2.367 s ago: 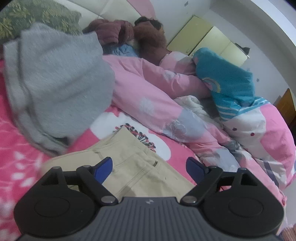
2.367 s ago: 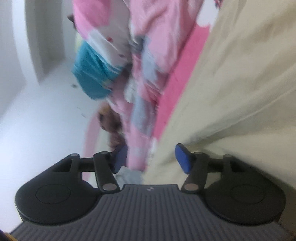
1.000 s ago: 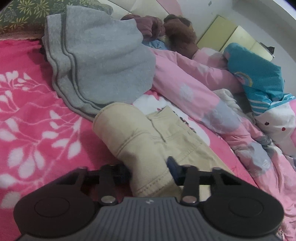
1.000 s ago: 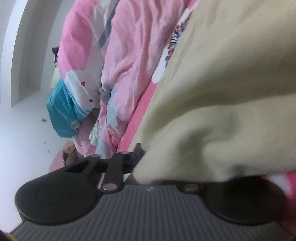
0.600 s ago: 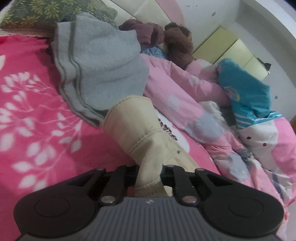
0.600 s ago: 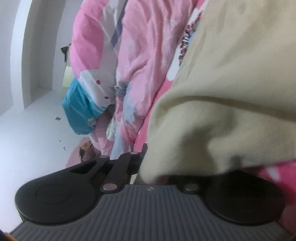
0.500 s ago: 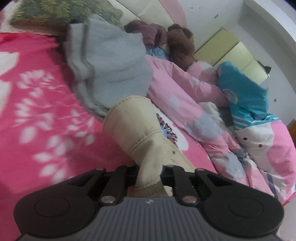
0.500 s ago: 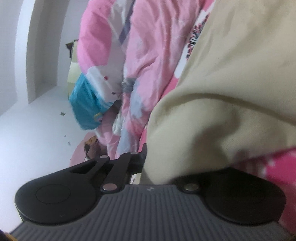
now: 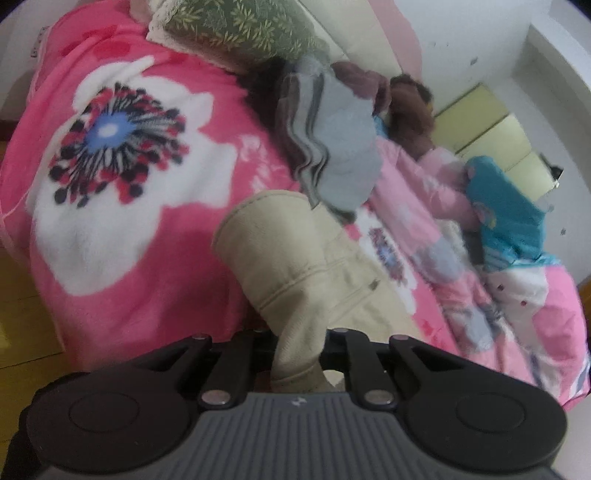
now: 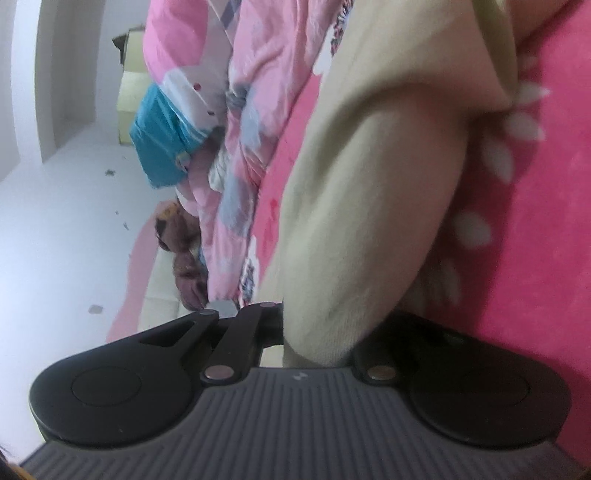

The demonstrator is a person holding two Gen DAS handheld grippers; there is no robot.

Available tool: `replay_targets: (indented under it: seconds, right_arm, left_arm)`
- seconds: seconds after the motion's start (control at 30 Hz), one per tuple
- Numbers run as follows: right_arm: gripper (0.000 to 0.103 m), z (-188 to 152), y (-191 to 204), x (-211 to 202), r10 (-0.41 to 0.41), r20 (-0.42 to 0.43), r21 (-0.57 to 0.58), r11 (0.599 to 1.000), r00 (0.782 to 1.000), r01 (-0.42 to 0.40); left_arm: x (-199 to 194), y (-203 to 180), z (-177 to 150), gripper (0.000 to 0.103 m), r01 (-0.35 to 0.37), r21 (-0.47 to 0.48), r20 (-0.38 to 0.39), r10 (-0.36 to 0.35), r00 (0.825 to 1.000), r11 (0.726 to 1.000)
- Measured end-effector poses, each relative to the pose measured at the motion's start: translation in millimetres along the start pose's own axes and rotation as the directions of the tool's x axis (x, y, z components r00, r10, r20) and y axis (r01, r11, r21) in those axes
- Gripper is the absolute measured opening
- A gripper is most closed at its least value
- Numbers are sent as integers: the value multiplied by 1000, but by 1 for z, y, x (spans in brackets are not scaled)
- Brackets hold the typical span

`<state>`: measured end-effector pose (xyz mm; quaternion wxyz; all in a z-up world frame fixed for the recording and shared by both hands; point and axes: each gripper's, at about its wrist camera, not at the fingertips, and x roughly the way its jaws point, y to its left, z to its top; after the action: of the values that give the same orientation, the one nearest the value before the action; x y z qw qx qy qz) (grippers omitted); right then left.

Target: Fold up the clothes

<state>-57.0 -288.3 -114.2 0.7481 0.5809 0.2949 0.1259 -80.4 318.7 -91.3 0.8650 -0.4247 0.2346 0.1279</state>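
Beige trousers (image 9: pixel 295 254) lie on a pink flowered blanket (image 9: pixel 110 221) on a bed. My left gripper (image 9: pixel 297 339) is shut on a bunched edge of the trousers, which curl up in front of it. In the right wrist view, tilted sideways, my right gripper (image 10: pixel 317 332) is shut on another thick fold of the beige trousers (image 10: pixel 369 184); the cloth hides its fingertips.
A folded grey garment (image 9: pixel 332 144) lies beyond the trousers. A pink quilt (image 9: pixel 424 221), a teal cloth (image 9: pixel 509 218), a brown plush toy (image 9: pixel 410 107) and a green pillow (image 9: pixel 240 33) are at the back. The bed edge and wooden floor (image 9: pixel 22 314) are at left.
Both grippers went from open to shut on the trousers. The left gripper has since pulled back toward the bed's edge, dragging the cloth; more blanket and the floor now show.
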Motion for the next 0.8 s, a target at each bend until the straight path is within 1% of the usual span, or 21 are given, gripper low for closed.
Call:
replay_targets:
  seconds: [0.03,0.07,0.1,0.13,0.17,0.2,0.23,0.27,0.3,0.33,0.37,0.43,0.47,0.5,0.57,0.6,0.63,0.67,0.73,0.8]
  right_arm:
    - [9,3,0,0,-23,-16,1,1000,1000,23]
    - [10,6,0,1,-46,-32,1,999,998,46]
    - [14,9,1,1,-70,-48,1,998,996,70]
    - [19,9,3,-4,-90,-63,-10,996,994,90]
    - [29,8,5,-10,-110,-77,-26,994,991,108]
    - [36,7,8,-17,-130,-90,-42,991,987,126]
    - [40,5,10,-26,-151,-104,-57,988,983,146]
    - [49,1,12,-37,-177,-111,-77,983,978,169]
    - [55,-4,17,-49,-208,-112,-108,975,972,196]
    - [56,-10,22,-60,-241,-111,-144,964,964,224]
    - [57,-16,30,-69,-276,-114,-189,949,955,251]
    - [57,-28,48,-84,-347,-118,-289,909,931,302]
    - [58,-35,62,-84,-351,-133,-345,893,927,288]
    - [58,-42,78,-81,-343,-154,-402,878,927,258]
    - [58,-55,113,-59,-271,-221,-516,848,937,124]
    - [58,-61,132,-47,-233,-260,-566,823,937,48]
    - [58,-68,148,-28,-214,-279,-624,781,936,-8]
    - [58,-75,163,-5,-203,-292,-683,729,935,-55]
    - [59,-90,193,39,-185,-319,-782,606,930,-147]
    - [61,-104,203,90,-235,-339,-841,509,911,-182]
  left_arm:
    - [1,1,0,15,5,12,-1,-5,1000,1000]
    - [1,3,0,19,10,28,-5,-10,1000,1000]
    - [-1,5,2,24,18,40,-13,-18,1000,999]
    - [-3,8,3,25,28,48,-20,-27,999,998]
    - [-6,11,4,32,37,55,-28,-36,999,998]
    - [-8,14,6,36,47,63,-37,-44,998,997]
    - [-13,16,7,37,53,75,-41,-50,998,996]
    - [-19,19,9,40,58,90,-43,-55,998,994]
    - [-25,22,10,46,63,105,-45,-59,997,992]
    - [-32,24,12,52,49,126,-30,-46,998,991]
    - [-40,25,13,62,20,151,-3,-20,1000,988]
    - [-52,28,18,64,-11,181,48,2,999,983]
    - [-58,30,20,64,-22,193,72,8,997,981]
    - [-60,31,23,64,-26,201,87,8,996,979]
    - [-59,31,28,66,-21,215,100,-1,995,976]
    - [-58,32,30,67,-19,222,107,-5,994,975]
    - [-54,31,33,68,-14,225,101,-9,995,974]
    - [-49,29,35,68,-19,220,89,0,996,975]
    - [-41,26,38,68,-49,202,75,34,997,978]
    - [-36,24,39,68,-53,198,78,38,996,979]
